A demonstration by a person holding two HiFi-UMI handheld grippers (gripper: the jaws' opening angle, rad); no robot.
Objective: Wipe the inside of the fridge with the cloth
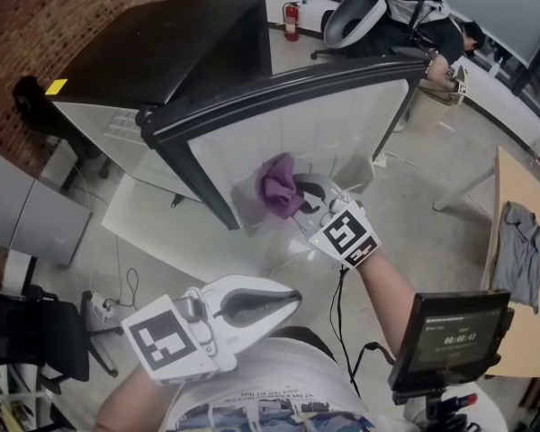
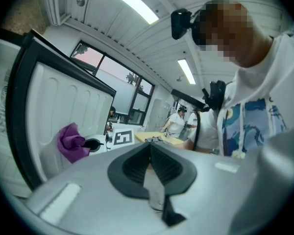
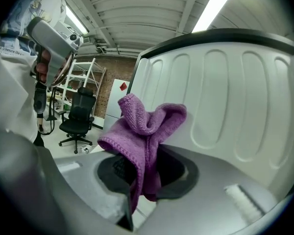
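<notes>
While clamped tight on the bunched purple cloth [image 1: 277, 185] [image 3: 147, 126], right gripper [image 1: 299, 196] [image 3: 142, 180] up against the lower part of the open fridge door [image 1: 342, 115] [image 3: 235, 106] [image 2: 63, 106], facing its white ribbed inner liner. Cloth draped over both jaws, close to the door liner; touching or not, cannot tell. Left gripper [image 1: 288, 300] [image 2: 152, 173] well back from the door, low beside the person's torso, jaws pressed together with nothing between. Black fridge cabinet [image 1: 162, 48] behind the door. Grey garment [image 1: 517, 250] on wooden table [image 1: 522, 183], far from the door.

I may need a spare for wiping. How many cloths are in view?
2: a purple cloth clamped in the right tool at the fridge door, and a grey cloth lying on the wooden table. Others may be hidden.
</notes>
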